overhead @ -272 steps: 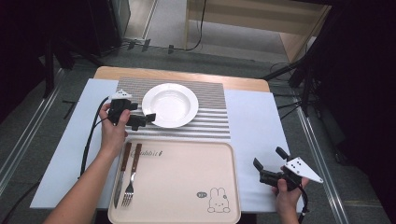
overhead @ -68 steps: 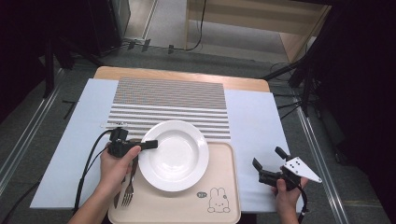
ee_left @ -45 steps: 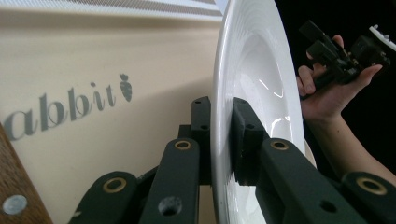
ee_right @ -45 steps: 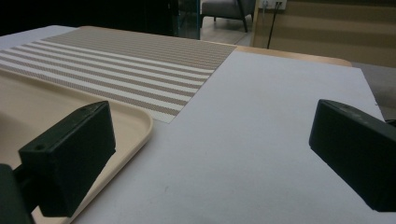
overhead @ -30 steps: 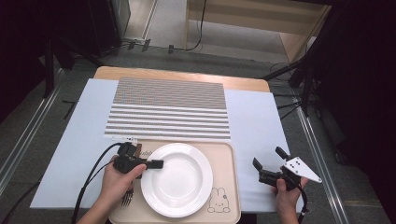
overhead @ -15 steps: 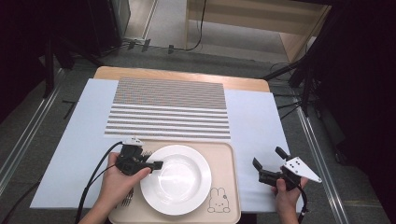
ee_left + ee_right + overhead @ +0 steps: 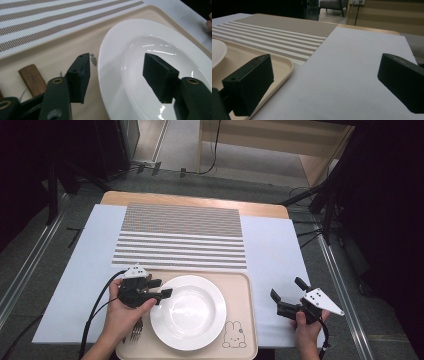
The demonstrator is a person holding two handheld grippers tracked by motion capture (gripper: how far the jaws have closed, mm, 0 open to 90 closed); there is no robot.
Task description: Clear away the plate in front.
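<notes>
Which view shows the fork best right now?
The high view: the fork lies on the tray left of the plate, its tines showing below the left hand. The left gripper view catches what seems a wooden handle end.

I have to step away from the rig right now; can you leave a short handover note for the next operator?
Left gripper: open, jaws on either side of the plate's left rim, not clamped.
Right gripper: open, holding nothing, over the white sheet right of the tray.
Plate lies on the tray; the fork lies on the tray at its left, under the hand.
Done: plate is on the tray.
Left: probably just draw the left gripper clear.
</notes>
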